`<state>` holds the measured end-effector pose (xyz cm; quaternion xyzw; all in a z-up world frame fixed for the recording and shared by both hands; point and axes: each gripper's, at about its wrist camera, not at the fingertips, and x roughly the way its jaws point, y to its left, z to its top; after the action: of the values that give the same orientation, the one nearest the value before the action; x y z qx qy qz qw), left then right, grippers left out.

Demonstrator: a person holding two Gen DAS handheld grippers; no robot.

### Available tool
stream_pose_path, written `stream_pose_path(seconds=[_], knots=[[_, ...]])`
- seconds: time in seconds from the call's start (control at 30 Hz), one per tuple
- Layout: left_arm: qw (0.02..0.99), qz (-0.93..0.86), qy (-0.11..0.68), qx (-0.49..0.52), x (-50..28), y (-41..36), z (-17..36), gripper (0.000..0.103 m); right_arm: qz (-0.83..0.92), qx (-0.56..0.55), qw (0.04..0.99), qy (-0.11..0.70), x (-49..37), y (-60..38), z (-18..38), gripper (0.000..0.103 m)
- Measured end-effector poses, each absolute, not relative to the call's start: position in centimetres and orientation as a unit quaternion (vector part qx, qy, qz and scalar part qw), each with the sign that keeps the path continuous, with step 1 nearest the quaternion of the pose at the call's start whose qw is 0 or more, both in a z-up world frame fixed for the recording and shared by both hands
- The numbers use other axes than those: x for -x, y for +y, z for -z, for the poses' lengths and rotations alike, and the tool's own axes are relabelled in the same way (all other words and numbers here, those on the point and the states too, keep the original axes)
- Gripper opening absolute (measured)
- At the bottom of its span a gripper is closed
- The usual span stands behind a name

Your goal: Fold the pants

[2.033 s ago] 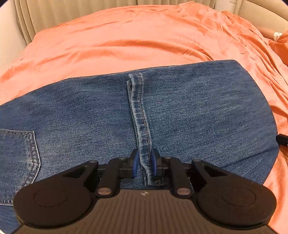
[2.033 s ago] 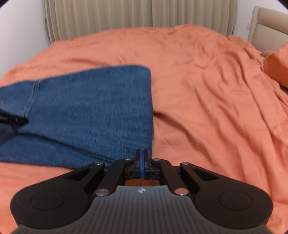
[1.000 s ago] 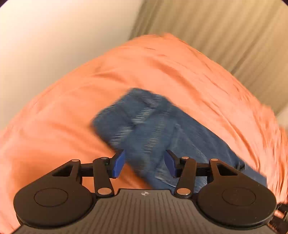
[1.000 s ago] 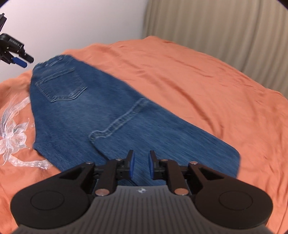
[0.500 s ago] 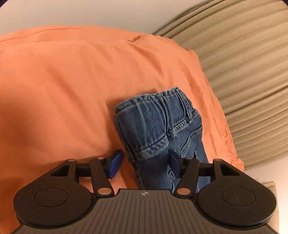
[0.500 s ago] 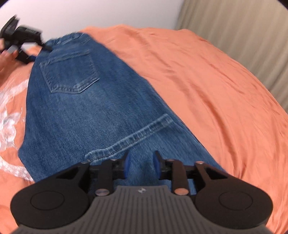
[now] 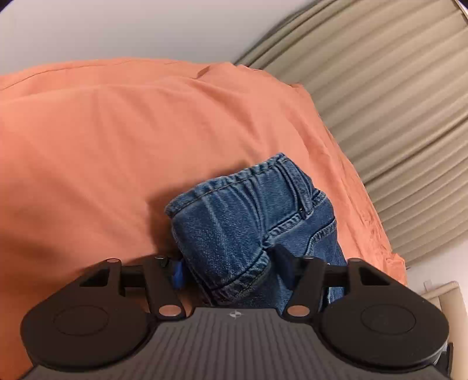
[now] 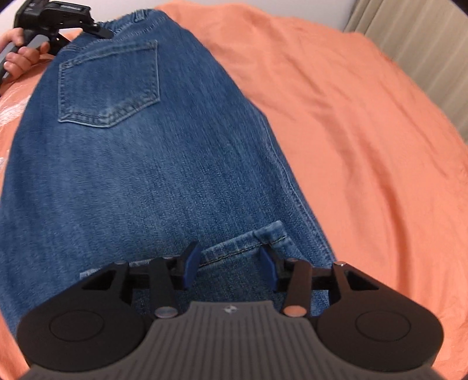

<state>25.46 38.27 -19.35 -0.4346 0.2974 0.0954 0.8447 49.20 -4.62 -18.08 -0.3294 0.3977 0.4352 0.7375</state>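
Blue jeans (image 8: 140, 163) lie folded on an orange bedspread (image 8: 365, 122), back pocket (image 8: 108, 84) up. In the right wrist view, my right gripper (image 8: 231, 264) is open, its jaws either side of the leg hem (image 8: 248, 245) that lies across the fold. My left gripper (image 8: 52, 14) shows at the top left of that view, at the waistband. In the left wrist view, my left gripper (image 7: 231, 271) is open with the bunched waistband corner (image 7: 239, 216) between its jaws; the right pad is hidden behind the denim.
Beige pleated curtains (image 7: 389, 96) hang beyond the bed. A white wall (image 7: 117, 26) stands behind it. A white embroidered pattern (image 8: 11, 111) marks the bedspread left of the jeans. A beige headboard corner (image 7: 450, 304) shows at the far right.
Both grippers opened and swung away from the fold. The left went to the waistband end and closed in around its corner. The right moved down over the leg hem and opened wider.
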Motion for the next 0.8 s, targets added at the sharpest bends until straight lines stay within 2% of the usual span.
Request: stream_pose_path(seconds=[0.1, 0.17, 0.3, 0.6, 0.8], knots=[[0.849, -0.098, 0.309, 0.418, -26.0, 38.2, 18.6, 0.054, -0.431, 0.321, 0.735, 0.412, -49.7, -4.2, 18.8, 0.044], [0.853, -0.1, 0.319, 0.401, -26.3, 38.1, 17.8, 0.044, -0.43, 0.319, 0.735, 0.416, -49.7, -4.1, 18.9, 0.045], [0.868, -0.113, 0.338, 0.346, -26.7, 37.0, 15.2, 0.034, -0.423, 0.32, 0.74, 0.415, -49.4, -4.1, 18.9, 0.044], [0.901, -0.127, 0.339, 0.241, -27.7, 32.5, 7.6, 0.031, -0.393, 0.358, 0.745, 0.403, -47.6, -2.8, 18.8, 0.044], [0.931, -0.122, 0.321, 0.126, -26.9, 26.2, 0.6, 0.03, -0.383, 0.345, 0.782, 0.351, -43.6, -4.5, 15.4, 0.043]])
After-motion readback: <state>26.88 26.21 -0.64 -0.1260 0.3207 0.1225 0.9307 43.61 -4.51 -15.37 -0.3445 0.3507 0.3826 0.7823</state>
